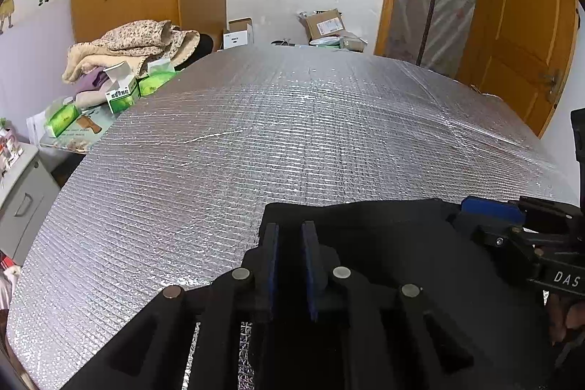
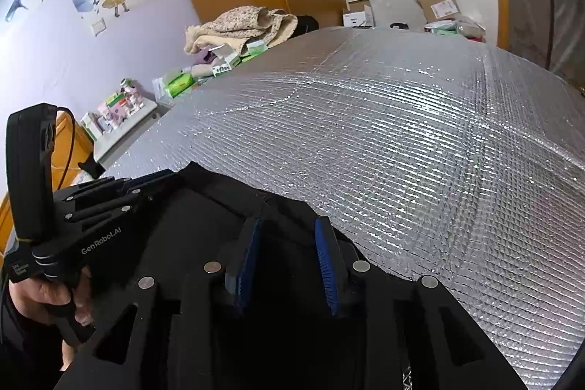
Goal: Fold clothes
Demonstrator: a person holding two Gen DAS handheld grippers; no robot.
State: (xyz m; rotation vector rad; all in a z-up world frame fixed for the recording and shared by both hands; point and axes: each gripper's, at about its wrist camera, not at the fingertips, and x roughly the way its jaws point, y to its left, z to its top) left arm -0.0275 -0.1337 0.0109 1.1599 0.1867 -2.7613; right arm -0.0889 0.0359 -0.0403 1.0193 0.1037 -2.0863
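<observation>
Black garment (image 1: 384, 236) spread on foil sheet (image 1: 256, 134), near edge. Left gripper (image 1: 290, 233) narrowly parted over cloth; right gripper (image 2: 289, 225) wider, over cloth, grip uncertain. Readable: "DAS", "GenRobot.AI".

A: The garment (image 1: 384, 236)?
B: Plain black, on a silver tabletop (image 1: 256, 134) with a quilted grid.
A: The pads (image 2: 325, 262)?
B: Blue. The blanket (image 1: 135, 42) is beige, speckled; the boxes (image 1: 122, 95) green and white.
</observation>
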